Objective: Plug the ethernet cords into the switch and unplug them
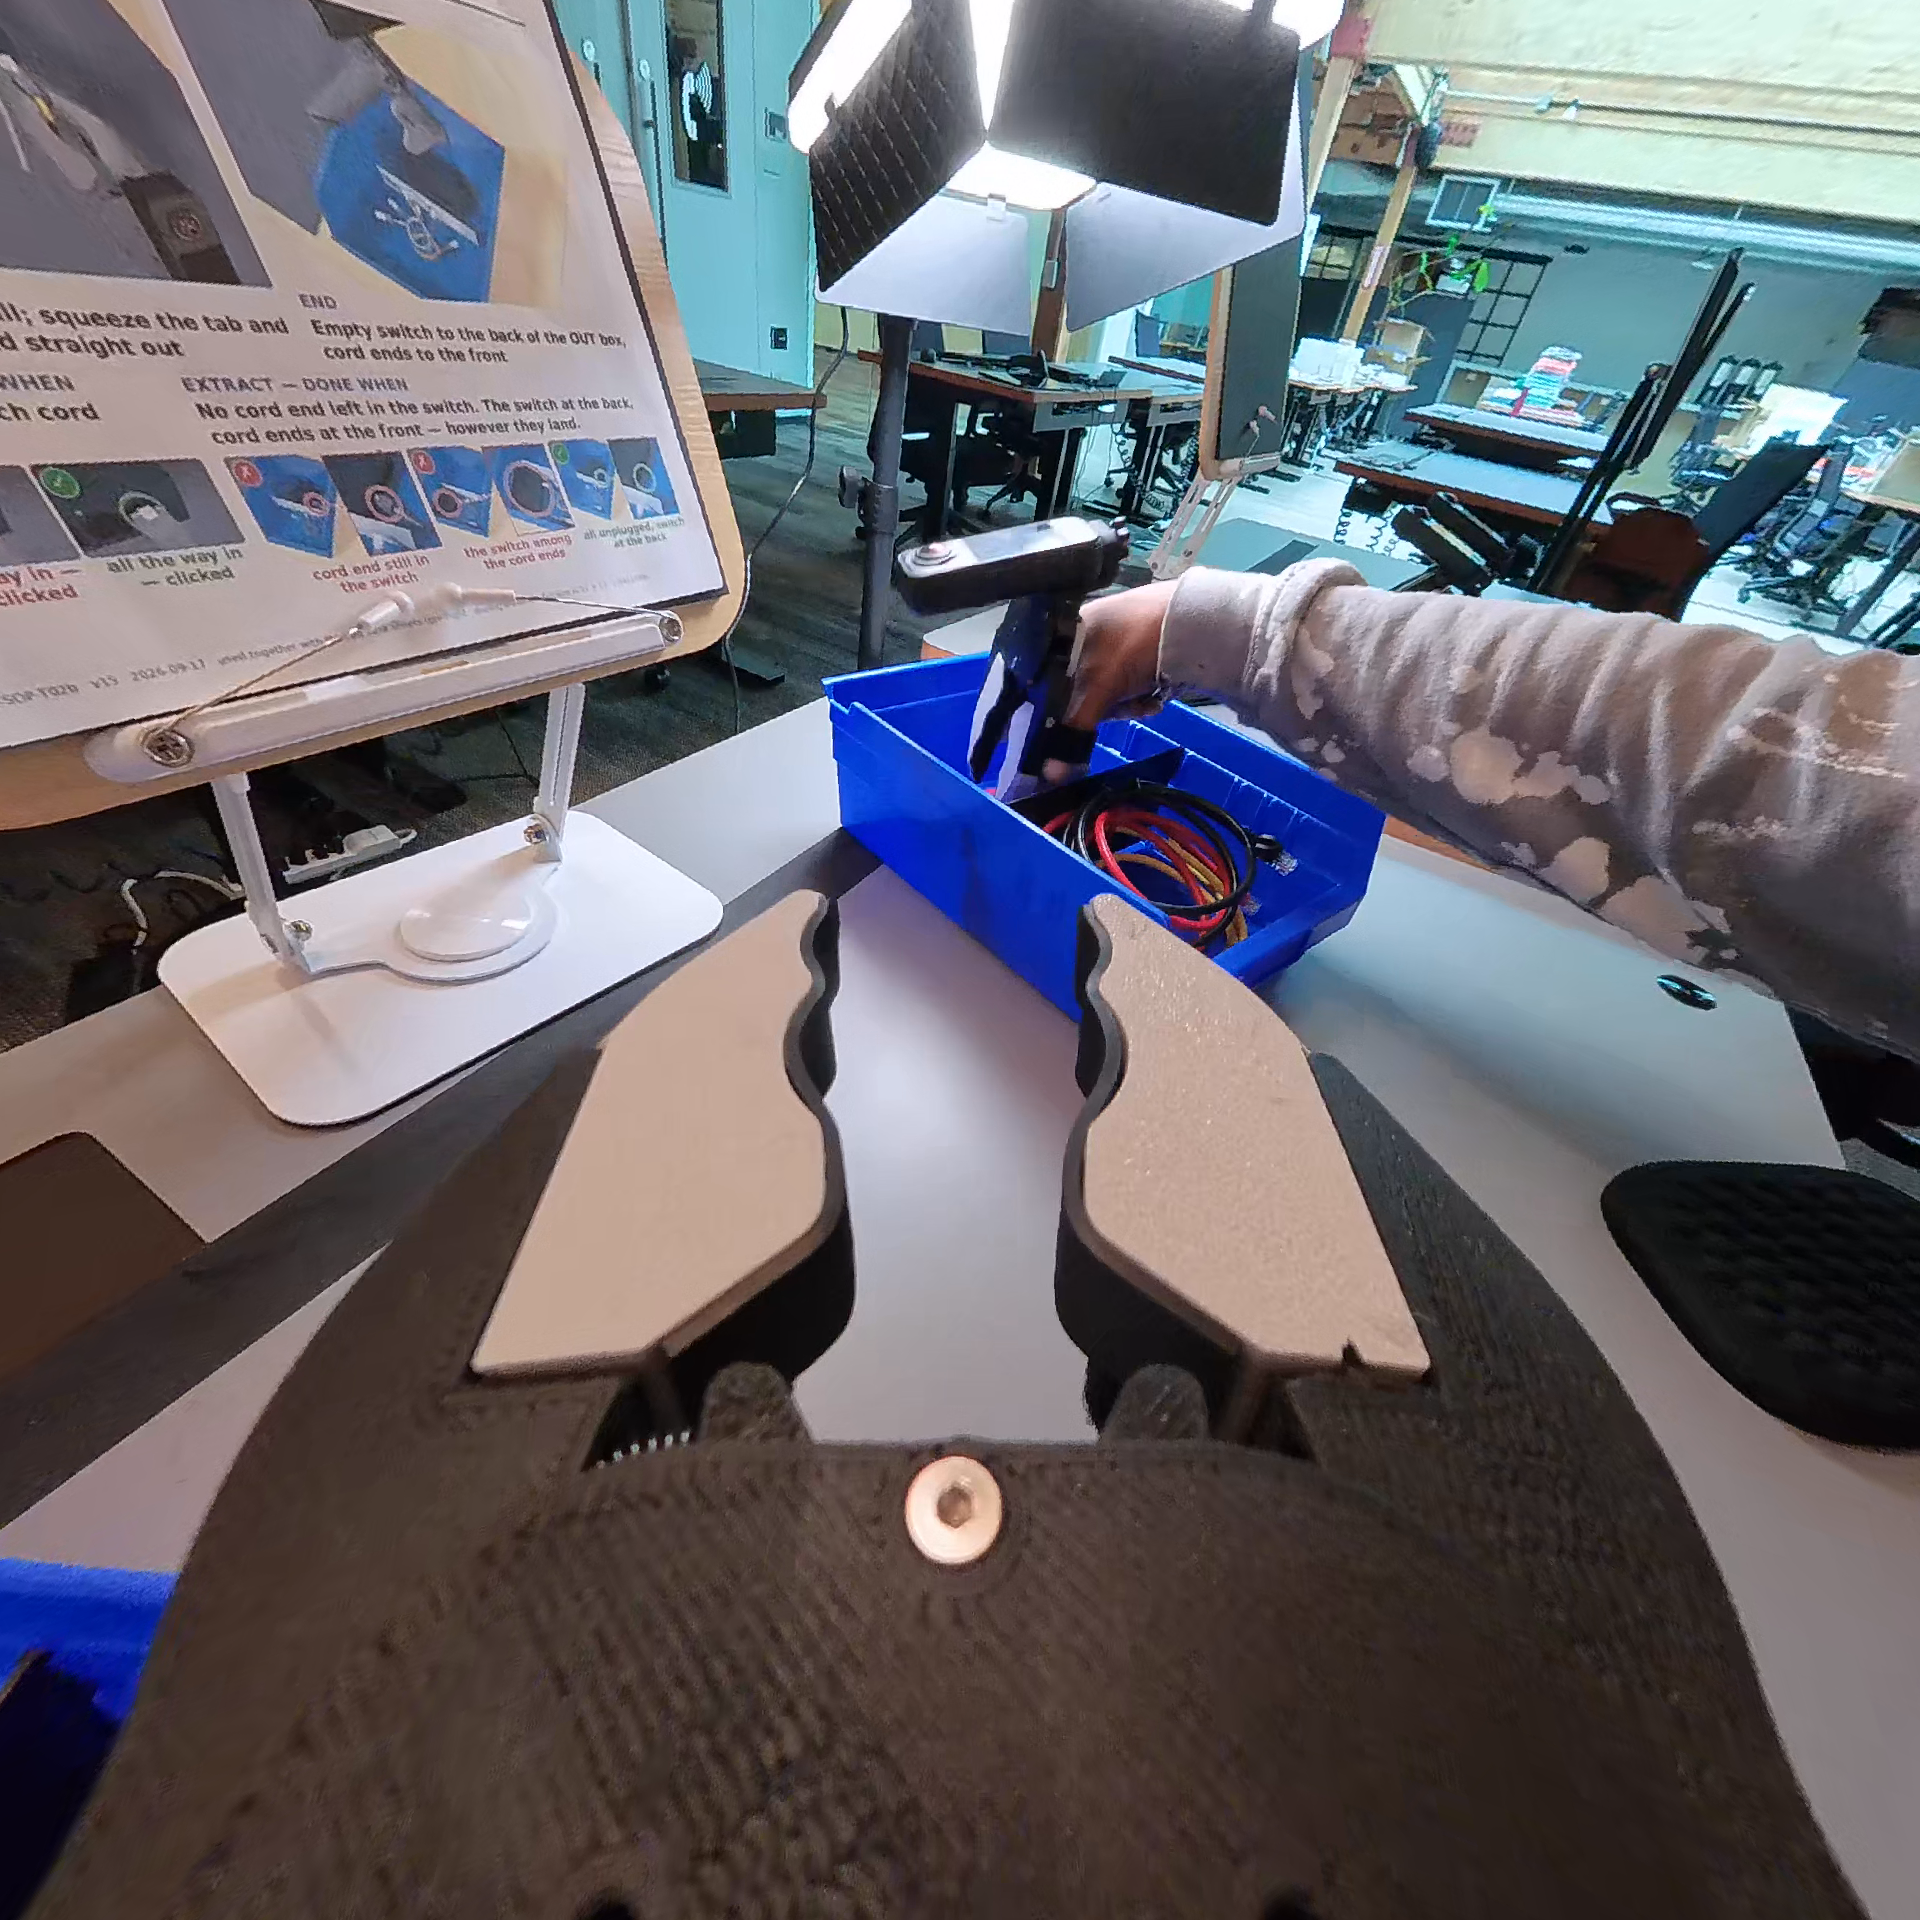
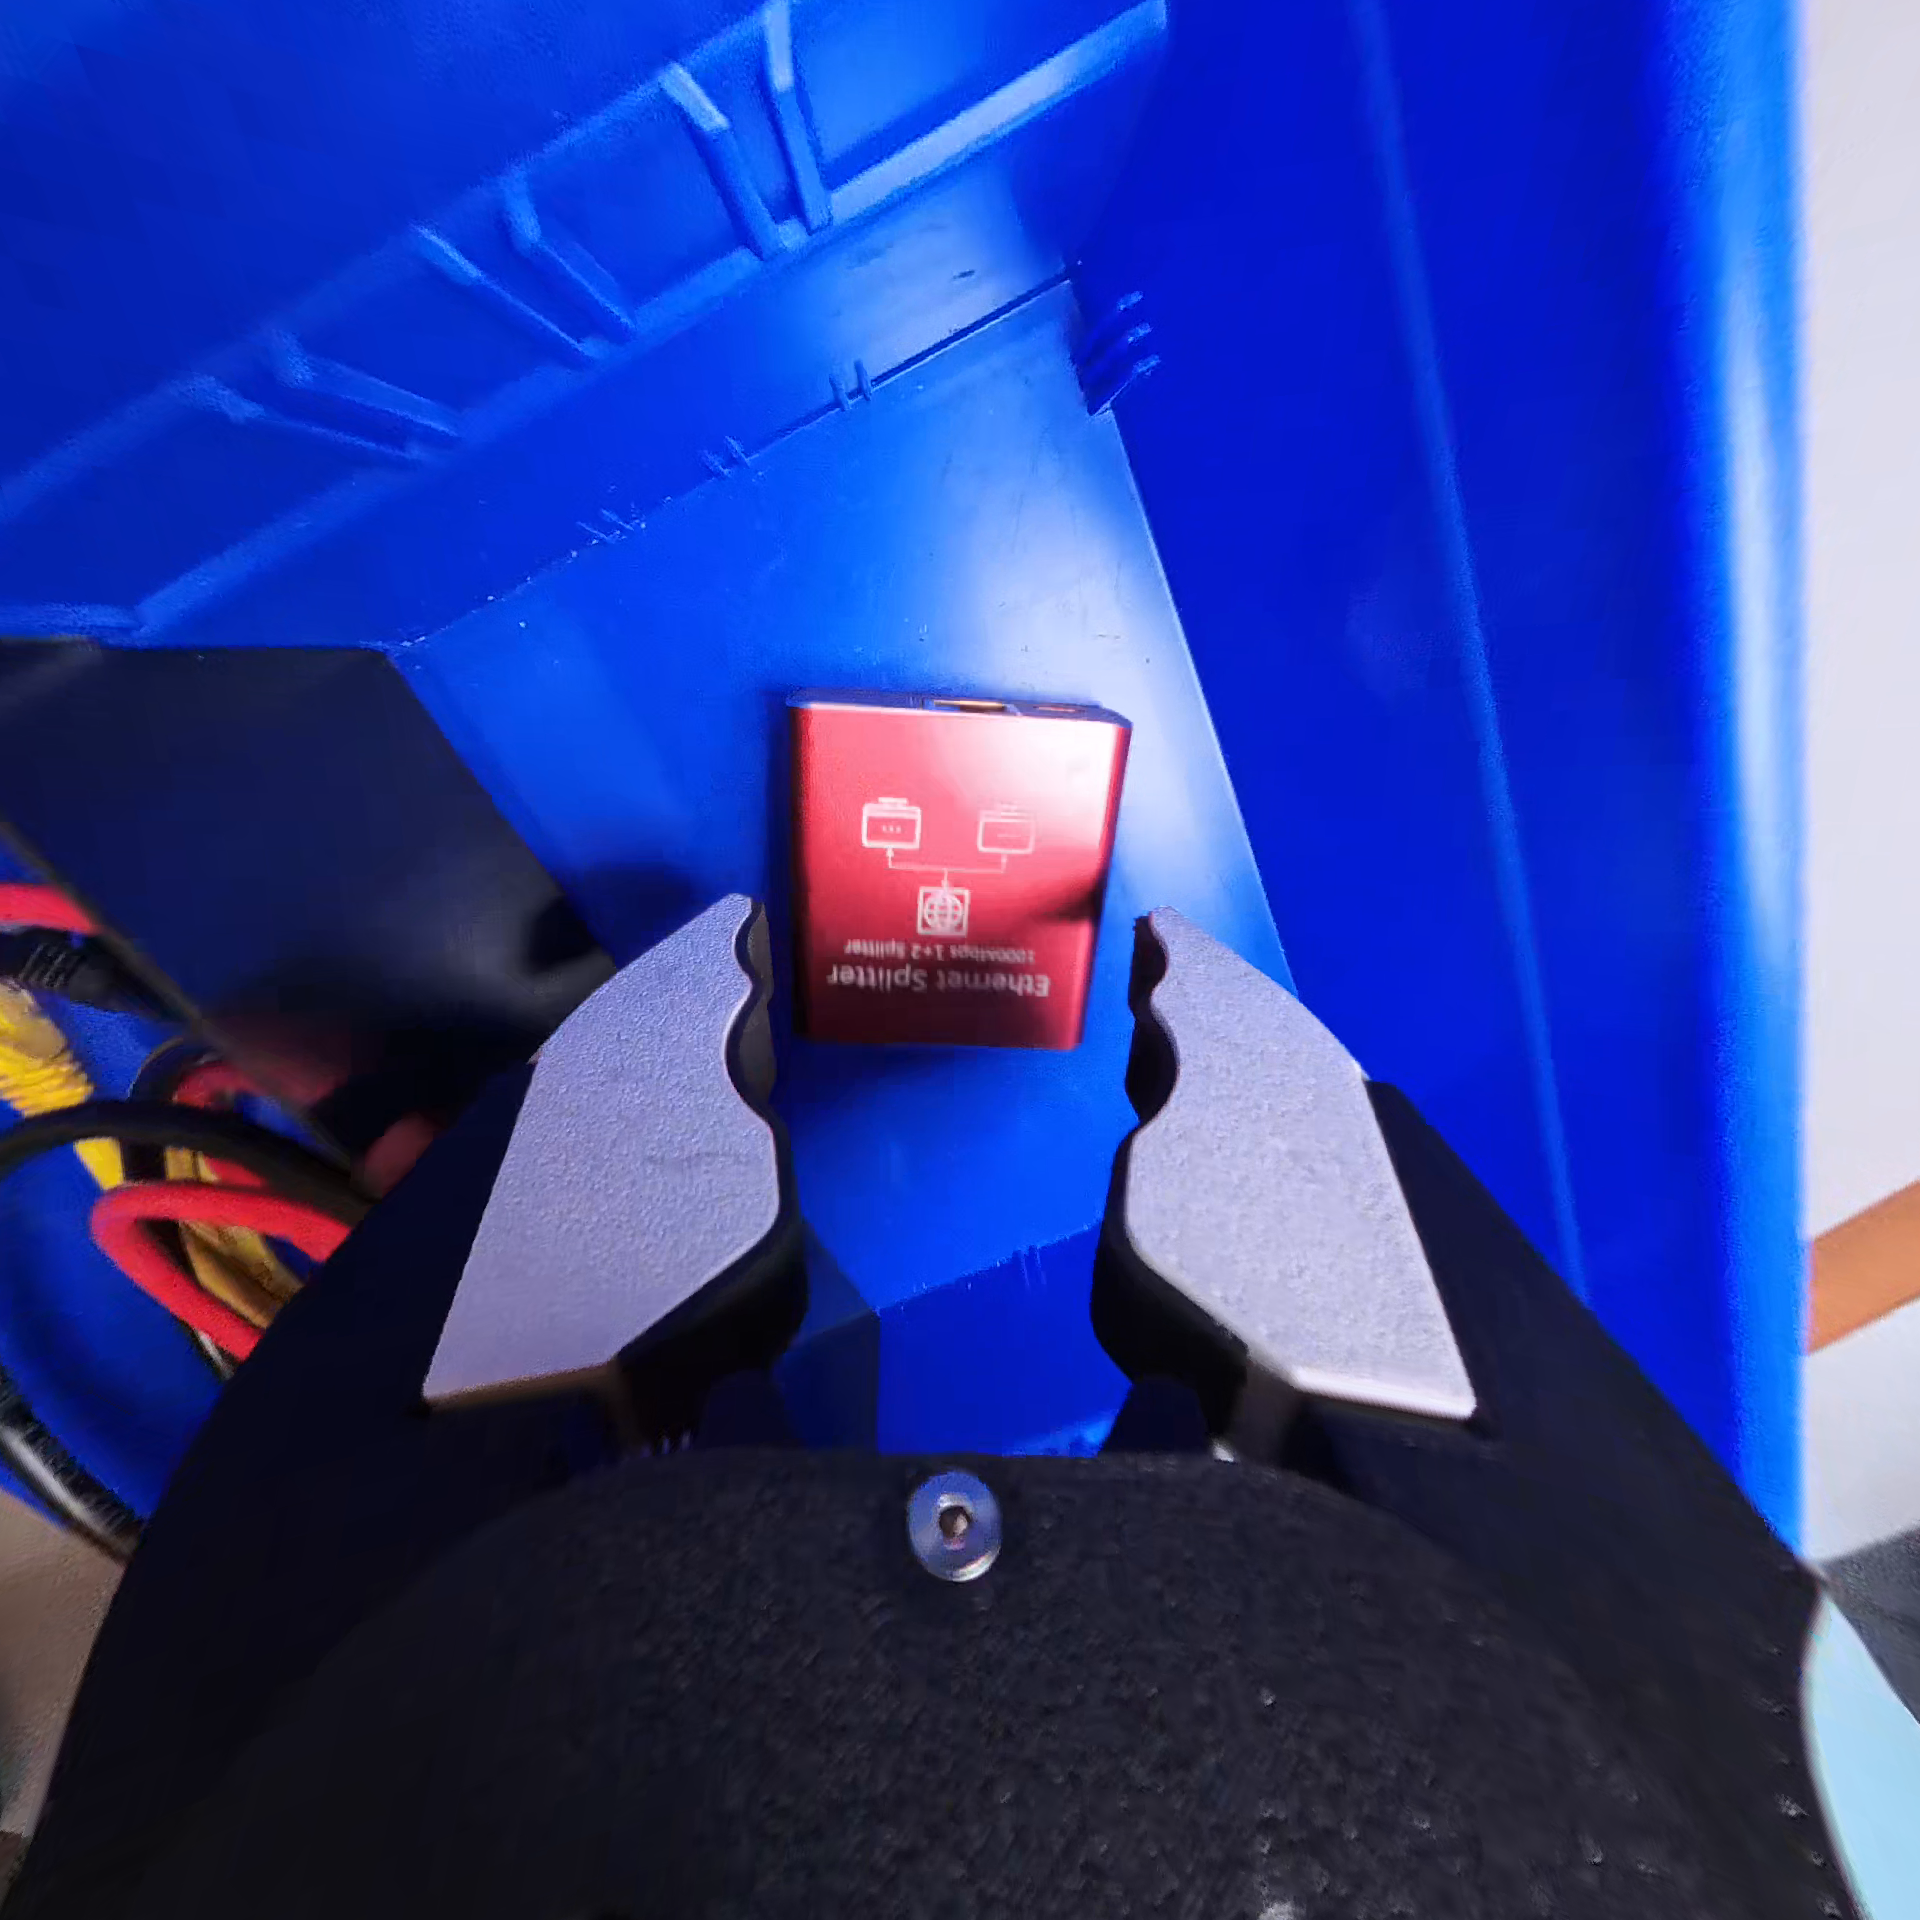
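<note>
A small red metal switch [image 2: 951, 868] lies flat on the floor of a blue bin [image 2: 1403, 520], in its back compartment. My right gripper [image 2: 951, 920] is open, its fingertips either side of the switch's near end, not closed on it. Coiled red, black and yellow ethernet cords [image 2: 187, 1216] lie in the front compartment behind a black divider [image 2: 260, 810]. In the left wrist view the same bin [image 1: 935, 831] holds the cords [image 1: 1164, 852], with the right gripper [image 1: 1023, 727] reaching down into it. My left gripper [image 1: 956, 935] is open and empty above the grey table [image 1: 935, 1195].
A white stand [image 1: 436, 956] with an instruction sheet [image 1: 312, 343] stands at the left. A person's grey sleeve [image 1: 1507, 748] crosses from the right. A black mesh pad [image 1: 1787, 1288] lies at the right edge. Another blue bin's corner [image 1: 73, 1631] shows at lower left. A studio lamp [image 1: 1039, 156] stands behind.
</note>
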The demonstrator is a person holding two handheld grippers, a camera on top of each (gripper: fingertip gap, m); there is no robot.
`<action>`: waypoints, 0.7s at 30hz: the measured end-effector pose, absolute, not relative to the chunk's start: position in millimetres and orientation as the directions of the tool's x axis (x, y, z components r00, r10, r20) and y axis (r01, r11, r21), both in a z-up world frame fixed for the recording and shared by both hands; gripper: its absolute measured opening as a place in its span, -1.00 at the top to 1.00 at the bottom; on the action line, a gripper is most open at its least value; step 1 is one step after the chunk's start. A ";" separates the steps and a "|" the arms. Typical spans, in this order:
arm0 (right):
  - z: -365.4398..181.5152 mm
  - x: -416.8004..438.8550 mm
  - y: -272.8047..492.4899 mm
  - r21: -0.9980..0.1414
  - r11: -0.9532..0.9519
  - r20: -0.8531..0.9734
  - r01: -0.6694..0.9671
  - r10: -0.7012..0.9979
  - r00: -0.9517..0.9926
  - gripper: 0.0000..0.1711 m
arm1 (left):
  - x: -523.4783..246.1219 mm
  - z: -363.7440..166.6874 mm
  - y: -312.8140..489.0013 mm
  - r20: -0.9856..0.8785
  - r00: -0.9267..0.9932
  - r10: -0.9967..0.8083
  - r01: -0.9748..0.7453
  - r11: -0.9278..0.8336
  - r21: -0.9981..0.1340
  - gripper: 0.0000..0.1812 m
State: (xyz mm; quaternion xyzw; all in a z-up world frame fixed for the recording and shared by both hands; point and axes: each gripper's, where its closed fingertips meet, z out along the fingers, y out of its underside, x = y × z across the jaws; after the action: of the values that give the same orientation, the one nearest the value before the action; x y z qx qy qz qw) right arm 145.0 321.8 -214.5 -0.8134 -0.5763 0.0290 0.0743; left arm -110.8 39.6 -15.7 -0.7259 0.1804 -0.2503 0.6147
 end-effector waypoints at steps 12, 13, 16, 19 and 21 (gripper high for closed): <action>-54.9 102.5 244.9 -0.674 0.017 0.376 0.738 0.868 0.324 0.30 | -115.8 12.6 22.7 0.084 0.830 -0.552 0.026 -0.113 -0.993 0.54; -51.1 102.1 226.2 -0.693 0.043 0.380 0.720 0.870 0.313 0.33 | -116.7 16.8 19.5 0.074 0.833 -0.548 0.020 -0.104 -0.994 0.54; -63.1 109.9 170.5 -0.680 0.104 0.391 0.726 0.889 0.240 0.45 | -122.2 27.1 8.0 0.020 0.850 -0.526 -0.032 -0.088 -0.996 0.54; -101.3 132.0 126.9 -0.572 0.123 0.384 0.811 0.914 0.132 0.47 | -138.4 26.5 -3.8 -0.061 0.872 -0.486 -0.143 -0.133 -0.981 0.54; -127.9 151.4 109.7 -0.468 0.141 0.388 0.872 0.920 0.059 0.45 | -153.1 13.2 -11.7 -0.093 0.873 -0.478 -0.226 -0.228 -0.947 0.53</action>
State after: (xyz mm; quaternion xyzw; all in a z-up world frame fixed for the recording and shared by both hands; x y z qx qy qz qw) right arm 151.4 109.7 -127.9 -0.6542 -0.6848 0.0372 0.3188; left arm -153.1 -11.7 13.2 -0.7761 0.2270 -0.1089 0.5781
